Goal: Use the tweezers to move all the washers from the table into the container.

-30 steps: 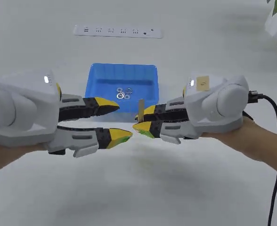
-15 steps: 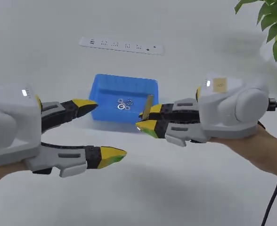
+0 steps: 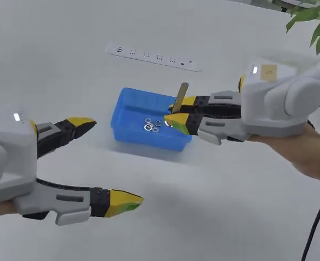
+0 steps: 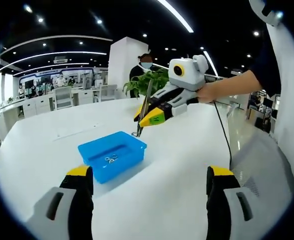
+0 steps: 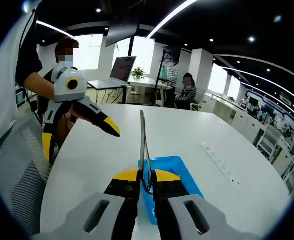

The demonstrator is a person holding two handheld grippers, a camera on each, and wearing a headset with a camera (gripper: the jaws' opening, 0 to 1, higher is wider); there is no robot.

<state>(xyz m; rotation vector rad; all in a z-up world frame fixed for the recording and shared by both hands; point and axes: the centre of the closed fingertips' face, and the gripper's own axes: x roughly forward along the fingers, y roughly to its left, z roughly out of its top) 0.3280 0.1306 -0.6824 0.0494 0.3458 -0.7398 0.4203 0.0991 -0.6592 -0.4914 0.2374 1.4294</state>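
Closest to the person, the left gripper (image 3: pixel 115 161) hangs low over the white table (image 3: pixel 220 212), its jaws spread wide with nothing between them. It sits well apart from the work and seems to have no part in this step.

A little further out, the right gripper (image 3: pixel 174 113) is clamped tight on a pair of tweezers (image 3: pixel 180 93). The jaws pinch them partway along, so one end sticks up at a slant and the tips point down toward the far right side of the blue container (image 3: pixel 128 133). In the left gripper view the tips look to be at or just past the container's far rim. Whether they carry a washer is too small to tell.

Inside the container a small cluster of washers (image 3: pixel 153 125) lies on the floor, near the middle. Beyond it a white power strip (image 3: pixel 152 56) lies flat on the table, and a leafy plant (image 3: pixel 312 24) stands at the far right.

To my eye this is the drop-off end of a carry, and every washer I can make out is in the container, so the job looks near its end. The next move calls for easing the squeeze so the tips part over the container rather than its rim, then checking the table for any left.
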